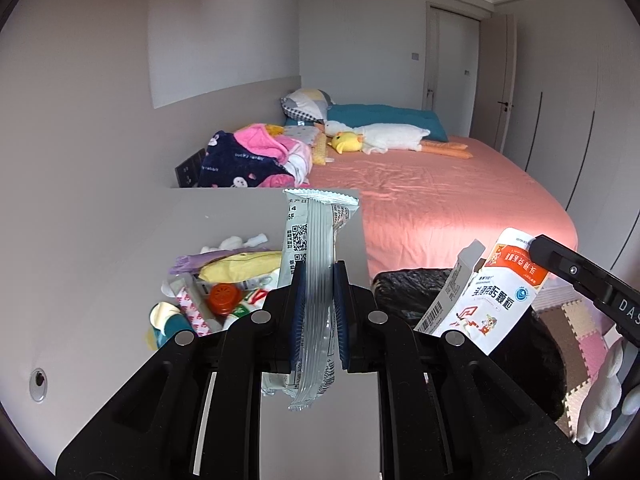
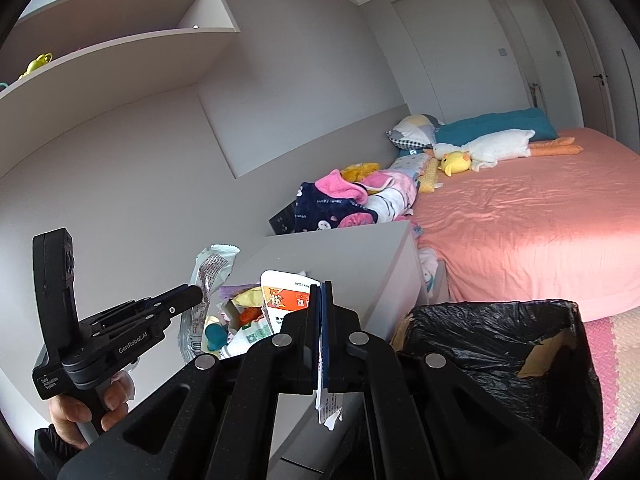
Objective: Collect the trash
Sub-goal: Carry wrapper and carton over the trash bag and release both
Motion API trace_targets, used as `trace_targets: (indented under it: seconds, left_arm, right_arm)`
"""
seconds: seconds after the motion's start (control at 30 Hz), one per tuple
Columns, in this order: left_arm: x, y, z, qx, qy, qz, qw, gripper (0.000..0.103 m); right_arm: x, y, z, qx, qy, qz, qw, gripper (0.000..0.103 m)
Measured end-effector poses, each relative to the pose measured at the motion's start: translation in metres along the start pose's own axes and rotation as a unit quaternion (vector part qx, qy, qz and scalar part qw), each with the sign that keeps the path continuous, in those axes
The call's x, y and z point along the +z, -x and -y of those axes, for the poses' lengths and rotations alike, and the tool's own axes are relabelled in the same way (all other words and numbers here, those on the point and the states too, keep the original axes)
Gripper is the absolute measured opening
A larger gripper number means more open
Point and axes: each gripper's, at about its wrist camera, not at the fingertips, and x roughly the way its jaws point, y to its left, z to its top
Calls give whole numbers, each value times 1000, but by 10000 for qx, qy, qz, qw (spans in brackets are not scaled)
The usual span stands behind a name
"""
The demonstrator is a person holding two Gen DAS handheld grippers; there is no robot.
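My left gripper [image 1: 319,268] is shut on a silver snack wrapper [image 1: 316,236], which stands upright between the blue pads above the nightstand. In the right wrist view the same left gripper [image 2: 196,294] holds the wrapper [image 2: 208,276] at the left. My right gripper [image 2: 321,286] is shut on a white and orange medicine box [image 2: 282,294], flattened between its pads. In the left wrist view that box [image 1: 490,300] hangs from the right gripper [image 1: 534,246] over the bin. The bin [image 2: 500,344], lined with a black bag, stands on the floor beside the nightstand.
A pile of trash [image 1: 224,284] lies on the grey nightstand [image 1: 224,216]: wrappers, an orange cap, a teal item. A pink bed [image 1: 440,196] with plush toys and blankets lies beyond. Shelves [image 2: 120,44] hang on the wall. Foam mats [image 1: 576,332] cover the floor.
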Motion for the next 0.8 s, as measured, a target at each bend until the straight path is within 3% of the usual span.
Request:
trace_targets:
  seconds: [0.43,0.8]
  left_arm:
    - [-3,-25,70,-721,-241,-209,9969,13]
    - [-10,-41,103,-1047,-475,-446,9924,13]
  right_arm:
    - [6,33,51,-612,-218,121,9978,1]
    - [6,45,81,-940,-428,172,9945,1]
